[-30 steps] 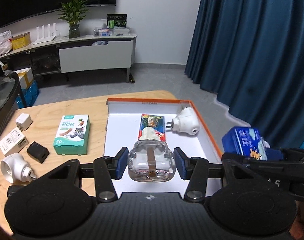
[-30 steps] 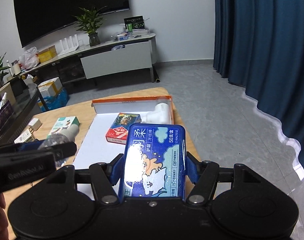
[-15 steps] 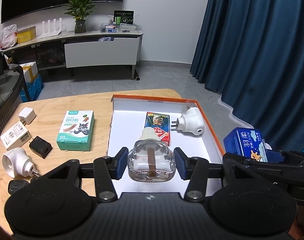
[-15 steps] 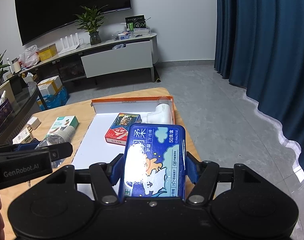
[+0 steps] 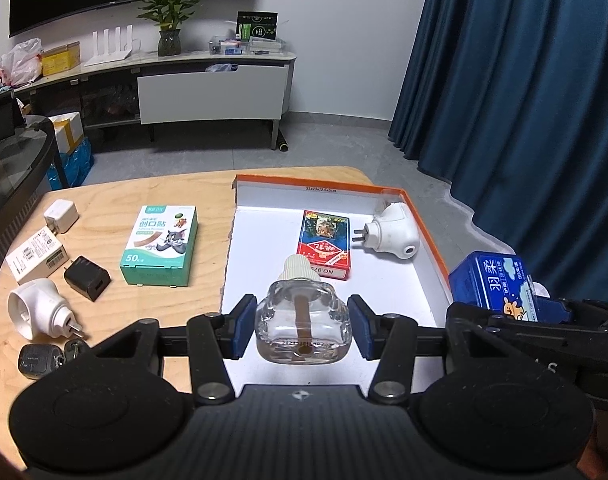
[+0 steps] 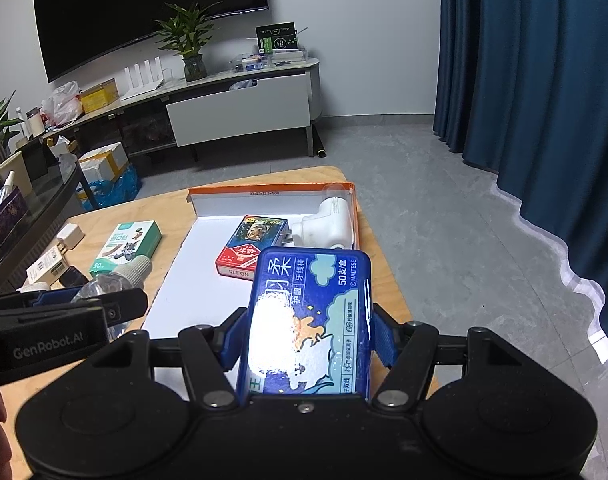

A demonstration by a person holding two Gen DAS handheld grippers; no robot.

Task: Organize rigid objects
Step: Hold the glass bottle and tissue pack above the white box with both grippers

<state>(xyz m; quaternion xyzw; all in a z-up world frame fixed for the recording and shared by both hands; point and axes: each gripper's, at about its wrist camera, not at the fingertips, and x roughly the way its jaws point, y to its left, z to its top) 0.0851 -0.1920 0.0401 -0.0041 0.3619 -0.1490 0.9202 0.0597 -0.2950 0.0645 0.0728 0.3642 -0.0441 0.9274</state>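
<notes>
Glass bottle (image 5: 303, 322) clamped in left gripper (image 5: 302, 330) jaws above white tray (image 5: 388, 304), blue "MALTESE" box (image 6: 310, 320) clamped in right gripper (image 6: 309, 338), "NO.975" read on red card pack (image 5: 325, 243), "50" on green box (image 5: 160, 240) on tabletop (image 5: 104, 200).

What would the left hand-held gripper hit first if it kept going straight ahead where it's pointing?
Probably the red playing-card box lying in the orange-rimmed tray, directly ahead of the left hand-held gripper and its glass bottle. Depth and height are unclear, so it might pass above.
</notes>
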